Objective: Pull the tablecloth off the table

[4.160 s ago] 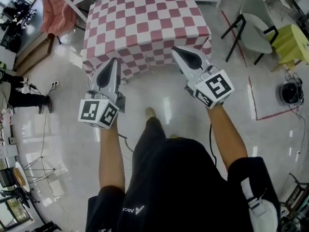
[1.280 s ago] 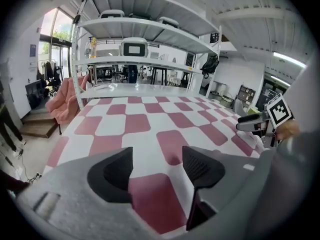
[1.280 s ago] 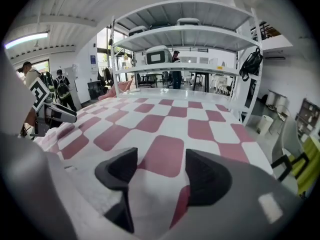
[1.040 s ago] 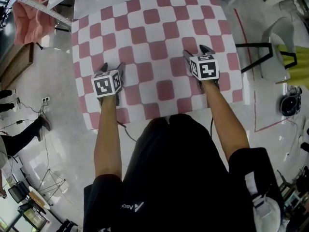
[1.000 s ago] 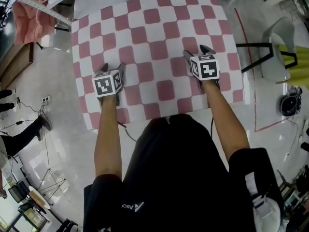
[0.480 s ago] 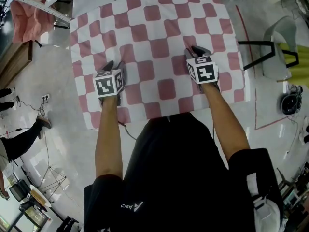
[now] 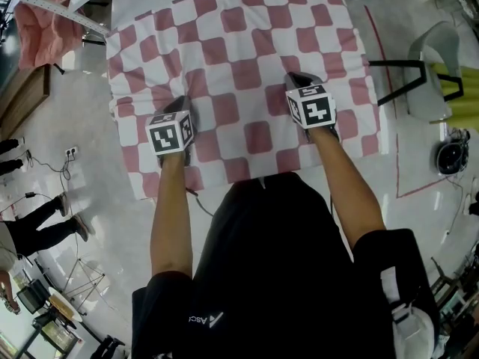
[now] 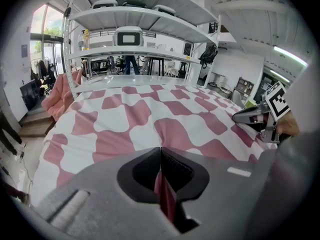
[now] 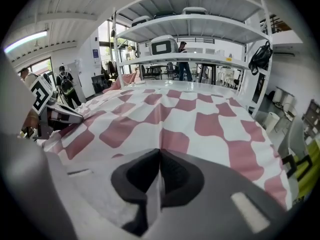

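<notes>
Pale glossy floor [image 7: 90, 178] is showing around a covered table, with white shelving [image 8: 135, 21] standing beyond its far side. Left gripper [image 8: 160, 171] is clamping its jaws tight on a pink fold of the tablecloth [image 7: 232, 43], and the right gripper [image 9: 159, 176] is pinching a white fold the same way; both are biting near the edge closest to the person, well apart. From each pinch a crease is running away toward the shelving. Pink-and-white checks are lying nearly square over the tabletop, rows heading straight away, near edge hanging down. A grey chair [image 7: 438, 58] is sitting to the right.
</notes>
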Demonstrator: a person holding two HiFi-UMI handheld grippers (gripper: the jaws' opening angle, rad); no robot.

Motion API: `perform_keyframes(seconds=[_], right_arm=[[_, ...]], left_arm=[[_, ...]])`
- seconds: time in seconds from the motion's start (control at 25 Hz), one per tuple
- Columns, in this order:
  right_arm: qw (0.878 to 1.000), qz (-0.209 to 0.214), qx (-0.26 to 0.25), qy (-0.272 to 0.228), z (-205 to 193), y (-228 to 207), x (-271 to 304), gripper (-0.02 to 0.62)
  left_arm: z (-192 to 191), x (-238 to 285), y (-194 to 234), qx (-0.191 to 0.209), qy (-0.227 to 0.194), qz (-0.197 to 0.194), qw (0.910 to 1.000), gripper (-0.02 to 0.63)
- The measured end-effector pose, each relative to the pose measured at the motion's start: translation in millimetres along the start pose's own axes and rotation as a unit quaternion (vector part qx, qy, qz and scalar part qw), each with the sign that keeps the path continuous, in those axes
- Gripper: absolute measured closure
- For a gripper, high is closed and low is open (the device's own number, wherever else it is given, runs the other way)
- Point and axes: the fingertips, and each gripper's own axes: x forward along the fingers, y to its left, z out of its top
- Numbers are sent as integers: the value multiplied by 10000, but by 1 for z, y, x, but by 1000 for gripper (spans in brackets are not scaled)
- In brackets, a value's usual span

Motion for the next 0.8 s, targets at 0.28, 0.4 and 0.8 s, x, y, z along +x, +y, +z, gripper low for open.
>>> perform_keyframes(seconds=[0.28, 0.4, 0.8], right_arm=[[9953, 588, 616, -454, 3, 5, -23, 592], [9874, 908, 970, -865, 9, 7, -41, 592], [9484, 1930, 1514, -2010, 15, 18, -126, 592]], left_arm=[[7, -24, -13, -365, -621, -272, 9970, 595], [14, -43, -18, -528, -1013, -401, 9926, 595], [25, -120, -54, -974, -2277, -668, 9665, 596]])
